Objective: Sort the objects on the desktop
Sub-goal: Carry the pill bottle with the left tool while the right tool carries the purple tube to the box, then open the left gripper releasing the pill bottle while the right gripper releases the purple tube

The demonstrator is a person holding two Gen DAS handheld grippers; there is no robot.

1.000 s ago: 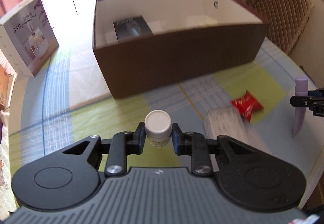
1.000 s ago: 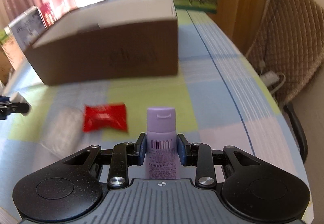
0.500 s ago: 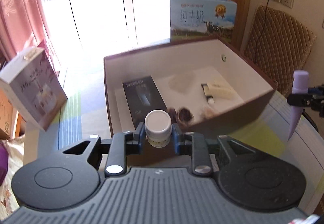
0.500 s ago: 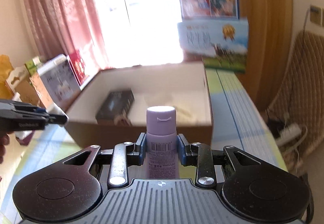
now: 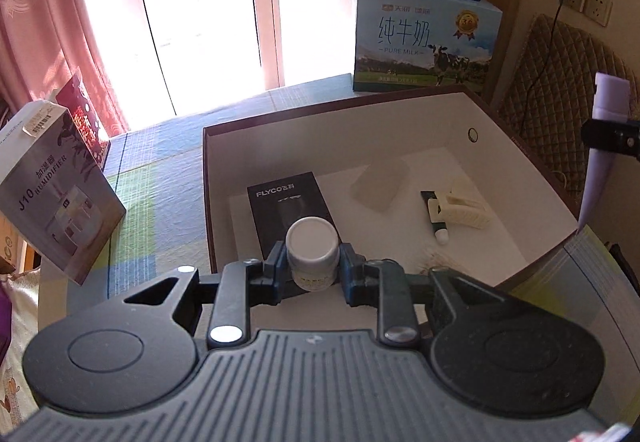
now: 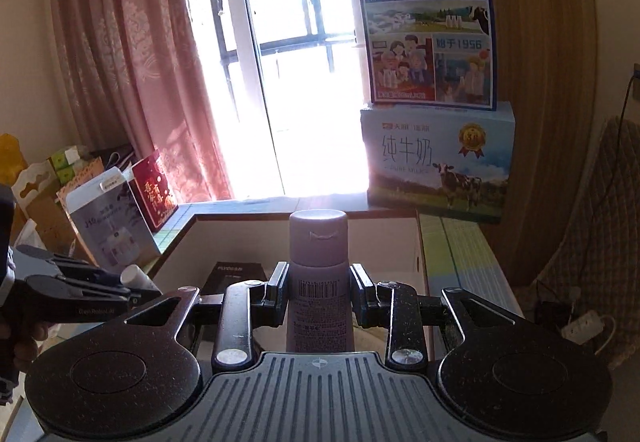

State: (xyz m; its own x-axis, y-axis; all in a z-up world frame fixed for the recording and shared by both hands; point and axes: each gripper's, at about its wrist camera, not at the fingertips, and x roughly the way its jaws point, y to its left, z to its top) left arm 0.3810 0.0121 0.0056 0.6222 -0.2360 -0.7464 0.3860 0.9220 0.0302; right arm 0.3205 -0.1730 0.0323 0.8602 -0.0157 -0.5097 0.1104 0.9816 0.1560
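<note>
In the left wrist view, low in the centre of the frame, we see our left gripper (image 5: 312,269) clamped on a small white jar (image 5: 312,253), its round lid facing up, held above the near wall of the brown box (image 5: 208,178). The box fills the middle of that frame, and on its white floor lie a black FLYCO carton (image 5: 286,202) just behind the jar, a pale translucent packet (image 5: 381,182) further back, and, toward the right, a small dark tube (image 5: 434,216) touching a cream-coloured clip (image 5: 460,208). At the far right edge of the same frame the purple tube (image 5: 600,158) hangs cap upward in our right gripper (image 5: 610,136), above the box's right wall. In the right wrist view our right gripper (image 6: 319,292) grips that purple tube (image 6: 319,274) at centre frame, upright, with the box (image 6: 418,262) behind it. A humidifier carton (image 5: 52,198) stands at the left of the left wrist frame, and a milk carton (image 5: 424,46) sits behind the box at the upper right.
</note>
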